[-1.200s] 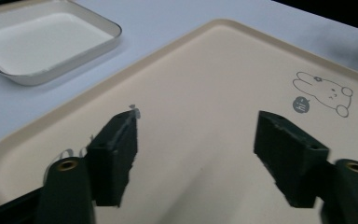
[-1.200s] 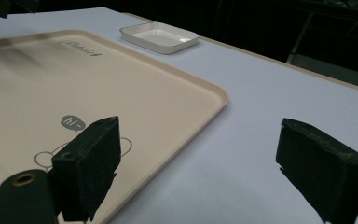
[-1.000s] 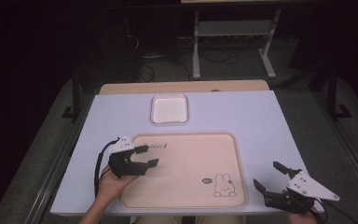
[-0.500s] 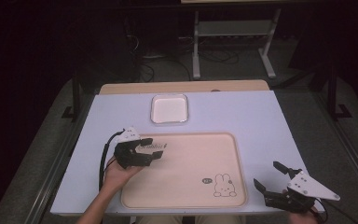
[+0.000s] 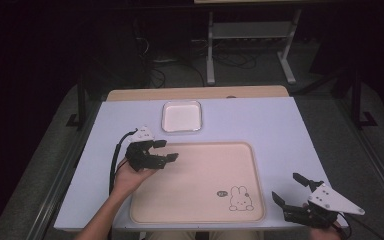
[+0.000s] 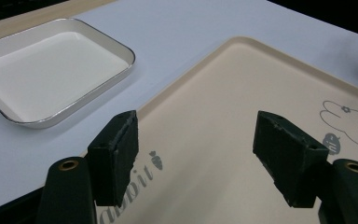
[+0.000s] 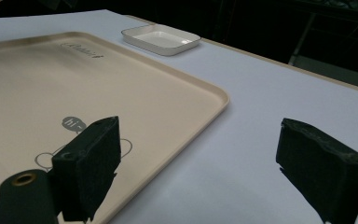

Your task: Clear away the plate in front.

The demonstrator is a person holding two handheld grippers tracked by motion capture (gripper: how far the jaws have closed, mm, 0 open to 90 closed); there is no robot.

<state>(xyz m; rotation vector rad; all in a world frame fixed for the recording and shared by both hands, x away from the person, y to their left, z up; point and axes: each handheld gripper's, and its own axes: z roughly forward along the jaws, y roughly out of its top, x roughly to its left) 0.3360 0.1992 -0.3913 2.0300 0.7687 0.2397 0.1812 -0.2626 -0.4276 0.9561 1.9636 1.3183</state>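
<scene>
A beige tray (image 5: 200,180) with a rabbit drawing (image 5: 240,197) lies at the near middle of the pale blue table (image 5: 260,125). My left gripper (image 5: 168,150) hovers open over the tray's far left corner, held by a bare hand. In the left gripper view its jaws (image 6: 198,149) stand wide apart with nothing between them, above the tray (image 6: 242,107). My right gripper (image 5: 286,186) is open at the table's near right corner, just right of the tray. The right gripper view shows its empty jaws (image 7: 205,163) over the table beside the tray's edge (image 7: 214,100).
A small white dish (image 5: 181,116) with a silvery rim stands empty beyond the tray, also seen as the white dish (image 6: 51,70) and far off as the dish (image 7: 161,39). A wooden strip (image 5: 195,93) runs along the table's far edge; a metal stand (image 5: 250,35) is behind.
My left gripper has moved away from the person and slightly right, from the tray's left side toward its far left corner. The right gripper has stayed put.
</scene>
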